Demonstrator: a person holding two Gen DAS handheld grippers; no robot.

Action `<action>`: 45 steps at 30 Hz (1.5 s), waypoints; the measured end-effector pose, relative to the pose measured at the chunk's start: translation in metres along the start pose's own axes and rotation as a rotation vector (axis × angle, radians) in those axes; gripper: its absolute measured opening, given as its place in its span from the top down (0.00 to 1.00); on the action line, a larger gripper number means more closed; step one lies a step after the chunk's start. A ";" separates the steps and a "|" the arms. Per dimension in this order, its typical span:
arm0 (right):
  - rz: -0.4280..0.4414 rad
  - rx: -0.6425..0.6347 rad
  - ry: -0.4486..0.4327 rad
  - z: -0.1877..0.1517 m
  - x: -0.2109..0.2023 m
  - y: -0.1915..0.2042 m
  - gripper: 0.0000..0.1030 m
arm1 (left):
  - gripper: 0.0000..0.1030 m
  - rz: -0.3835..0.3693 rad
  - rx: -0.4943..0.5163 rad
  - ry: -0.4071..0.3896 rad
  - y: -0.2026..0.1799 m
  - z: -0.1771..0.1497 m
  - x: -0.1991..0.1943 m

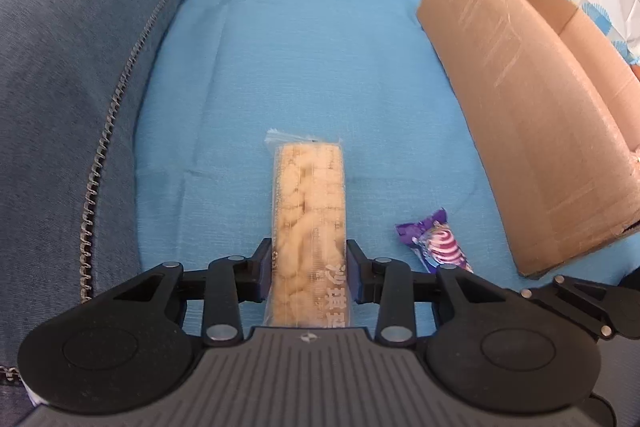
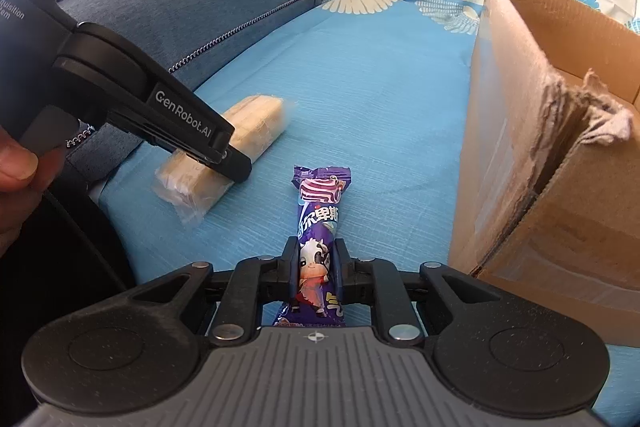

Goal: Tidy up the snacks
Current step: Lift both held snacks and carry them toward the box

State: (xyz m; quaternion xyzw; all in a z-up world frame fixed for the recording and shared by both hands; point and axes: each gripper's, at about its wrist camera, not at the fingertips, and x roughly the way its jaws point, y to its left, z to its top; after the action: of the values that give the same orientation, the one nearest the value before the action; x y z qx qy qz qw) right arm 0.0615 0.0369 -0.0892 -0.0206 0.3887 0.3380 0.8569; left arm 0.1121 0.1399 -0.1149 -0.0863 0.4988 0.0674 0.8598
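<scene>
Left wrist view shows the left gripper (image 1: 308, 267) with its fingers (image 1: 262, 269) pressed against both long sides of a clear-wrapped rice-crisp bar (image 1: 308, 211), which lies flat on the blue cloth (image 1: 304, 67) and runs straight ahead from between the fingers. Left of those fingers rises a grey-blue cushion (image 1: 80, 67) with a zipper seam; to their right lies the purple candy bar (image 1: 434, 245), and further right stands an open cardboard box (image 1: 520, 99), its near wall upright. Right wrist view shows the right gripper (image 2: 318, 267) with its fingers (image 2: 289, 263) narrowed tight on the same purple bar, cow print up, its far end pointing ahead of the tips. Left of these fingers the other tool clamps the pale bar, a hand (image 2: 16, 163) at the frame's edge; the box sits close on the right, its torn corner nearest. Both snacks seem gripped but not yet lifted, so the step in hand is probably raising each clear of the cloth and carrying it to the box. Doing it well likely means lifting straight up, keeping the long bars level so they do not swing, and clearing the tall box wall before letting go. With the two tools working close together, a staggered move would avoid a clash.
</scene>
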 end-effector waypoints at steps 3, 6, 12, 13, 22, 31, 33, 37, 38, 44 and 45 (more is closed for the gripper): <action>-0.010 0.009 -0.046 0.003 -0.007 -0.001 0.85 | 0.61 -0.006 -0.011 -0.035 0.003 -0.002 -0.006; -0.009 0.031 -0.090 0.008 -0.016 -0.005 0.85 | 0.61 -0.019 -0.031 -0.060 0.008 -0.003 -0.011; 0.002 0.033 -0.155 0.021 -0.036 -0.007 0.85 | 0.61 -0.029 -0.055 -0.135 0.012 -0.005 -0.027; 0.006 0.029 -0.173 0.024 -0.041 -0.007 0.85 | 0.61 -0.031 -0.060 -0.156 0.013 -0.006 -0.031; 0.041 -0.020 -0.411 0.093 -0.126 -0.038 0.85 | 0.61 -0.052 -0.094 -0.361 0.020 -0.019 -0.067; -0.062 0.093 -0.415 0.080 -0.119 -0.105 0.85 | 0.61 -0.007 -0.060 -0.362 0.011 -0.014 -0.066; -0.058 0.155 -0.415 0.078 -0.116 -0.116 0.85 | 0.61 0.002 -0.055 -0.368 0.009 -0.014 -0.065; -0.059 0.171 -0.455 0.075 -0.120 -0.119 0.85 | 0.61 0.017 -0.045 -0.388 0.007 -0.014 -0.068; -0.056 0.175 -0.452 0.074 -0.120 -0.122 0.85 | 0.61 0.021 -0.045 -0.395 0.007 -0.014 -0.070; -0.084 0.204 -0.470 0.075 -0.121 -0.132 0.85 | 0.61 0.047 -0.084 -0.393 0.001 -0.012 -0.077; -0.090 0.217 -0.467 0.075 -0.119 -0.136 0.85 | 0.61 0.037 -0.092 -0.392 -0.003 -0.009 -0.078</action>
State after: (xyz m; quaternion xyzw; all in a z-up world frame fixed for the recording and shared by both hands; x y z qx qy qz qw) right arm 0.1350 -0.1126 0.0134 0.1329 0.2128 0.2516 0.9347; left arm 0.0663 0.1331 -0.0516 -0.1017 0.3198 0.1214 0.9342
